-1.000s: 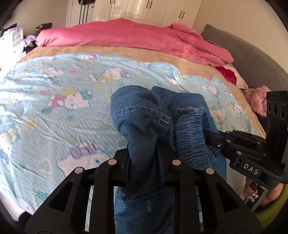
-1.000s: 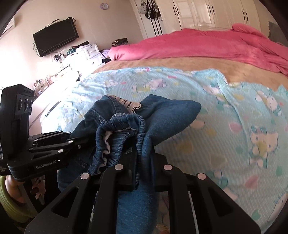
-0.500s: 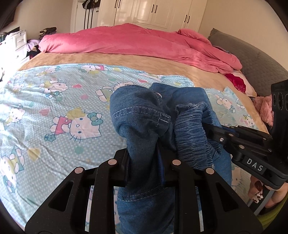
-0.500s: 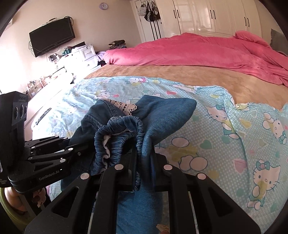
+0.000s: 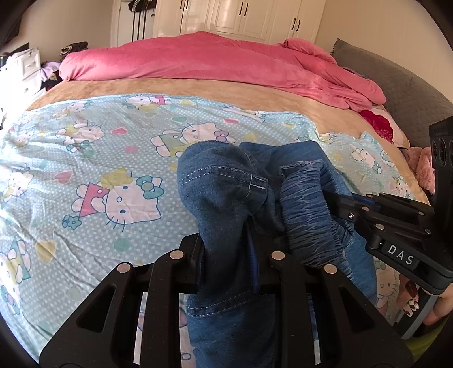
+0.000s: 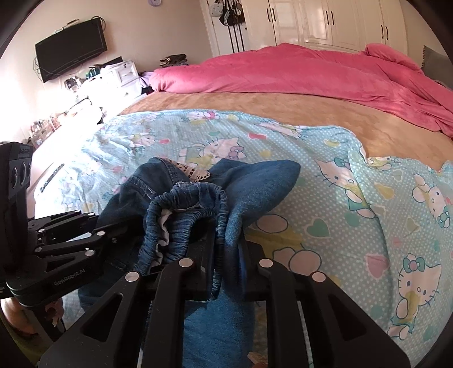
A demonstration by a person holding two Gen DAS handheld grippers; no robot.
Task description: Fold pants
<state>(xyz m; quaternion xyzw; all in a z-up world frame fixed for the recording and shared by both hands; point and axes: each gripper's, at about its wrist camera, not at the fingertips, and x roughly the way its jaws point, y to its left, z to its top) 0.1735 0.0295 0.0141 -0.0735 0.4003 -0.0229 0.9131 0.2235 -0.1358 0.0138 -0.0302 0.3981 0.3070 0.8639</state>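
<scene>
Pinching a bunched fold of the blue denim pants [image 5: 223,195], the left gripper [image 5: 226,249] has its jaws clamped on the cloth. Just beside it the right gripper [image 6: 226,249] is closed on another fold near the gathered elastic waistband [image 6: 184,209]; its jaws have just been easing apart slightly, with the denim between them and the pads pressing on it. Both hold the pants raised above the pale blue cartoon-cat sheet [image 5: 93,158], the rest hanging below. Farther off lie a tan blanket [image 6: 254,110] and a pink duvet [image 5: 215,59], with white wardrobe doors [image 6: 325,22] behind.
</scene>
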